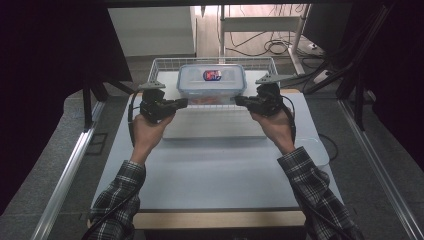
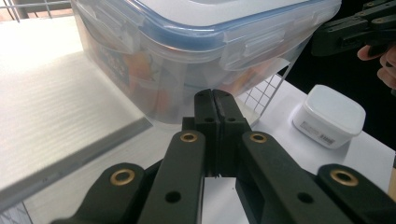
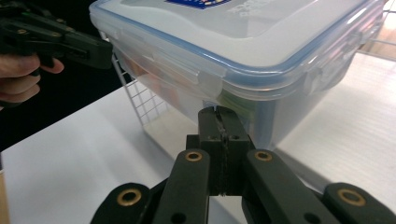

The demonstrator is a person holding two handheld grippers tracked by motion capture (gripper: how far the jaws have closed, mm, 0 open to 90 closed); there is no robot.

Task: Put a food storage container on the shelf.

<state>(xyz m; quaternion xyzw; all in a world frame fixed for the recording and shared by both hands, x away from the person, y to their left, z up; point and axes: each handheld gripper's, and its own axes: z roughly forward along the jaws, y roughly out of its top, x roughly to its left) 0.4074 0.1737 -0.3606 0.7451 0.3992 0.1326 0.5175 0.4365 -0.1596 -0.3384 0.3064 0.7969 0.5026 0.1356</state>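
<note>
A clear plastic container (image 1: pixel 211 82) with a blue-rimmed lid and colourful contents stands in a white wire basket (image 1: pixel 165 65) at the far side of the table. My left gripper (image 1: pixel 182 103) is at its left end and my right gripper (image 1: pixel 239 100) at its right end, both pointing inward. In the left gripper view my left gripper (image 2: pixel 215 100) is shut with nothing between its jaws, its tip just under the container (image 2: pixel 187 46) wall below a lid clasp. My right gripper (image 3: pixel 218 114) is shut the same way against the container (image 3: pixel 243 42). I cannot tell whether either touches it.
A white ribbed panel (image 1: pixel 210 125) lies in front of the basket on the pale table (image 1: pixel 215 170). A small white lidded tub (image 2: pixel 329 116) sits on the table by the right hand. Dark floor and metal rails flank the table.
</note>
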